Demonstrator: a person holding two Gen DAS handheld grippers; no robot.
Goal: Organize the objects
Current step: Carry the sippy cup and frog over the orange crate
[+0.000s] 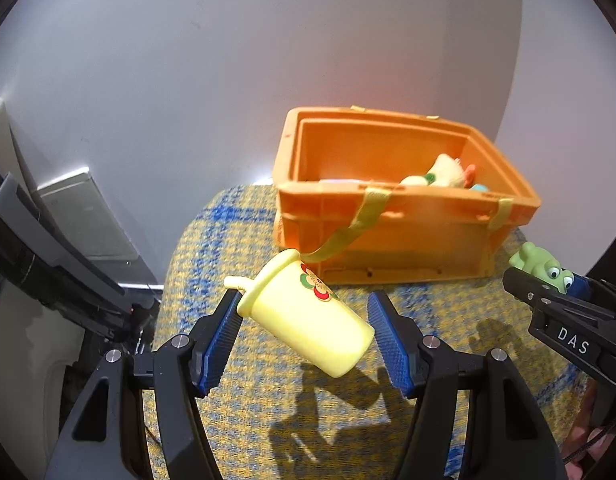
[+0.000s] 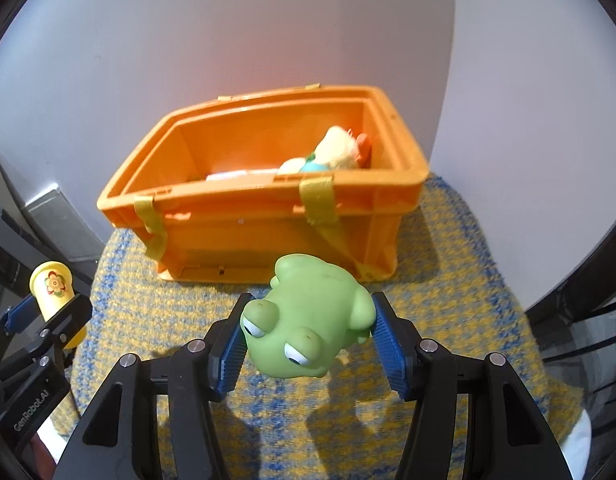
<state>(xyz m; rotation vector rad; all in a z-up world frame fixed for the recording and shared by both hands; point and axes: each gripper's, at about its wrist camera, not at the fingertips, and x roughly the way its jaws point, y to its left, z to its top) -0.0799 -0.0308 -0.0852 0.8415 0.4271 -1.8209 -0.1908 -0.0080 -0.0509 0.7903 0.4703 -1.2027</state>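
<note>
Two toys are held clear of the blue-and-yellow woven cloth (image 2: 448, 240) that covers the worktop, one in each set of tongs. The left tongs (image 1: 306, 334) are part open and clamped on a yellow toy cup (image 1: 308, 316), which lies tilted between the pads, lid and straw toward the left pad. The right tongs (image 2: 308, 336) are narrowly open and grip a green rubber frog (image 2: 308, 316), eyes toward the camera. The step in hand appears to be carrying both toys to the orange crate (image 2: 268, 216), which stands just beyond them against the wall. The next move calls for clearing the near rim and its yellow strap (image 1: 348, 232) before release. The right view shows the crate's inside more fully, with other toys (image 2: 336, 152) in it. The left view alone shows the strap end beside the cup lid.
</note>
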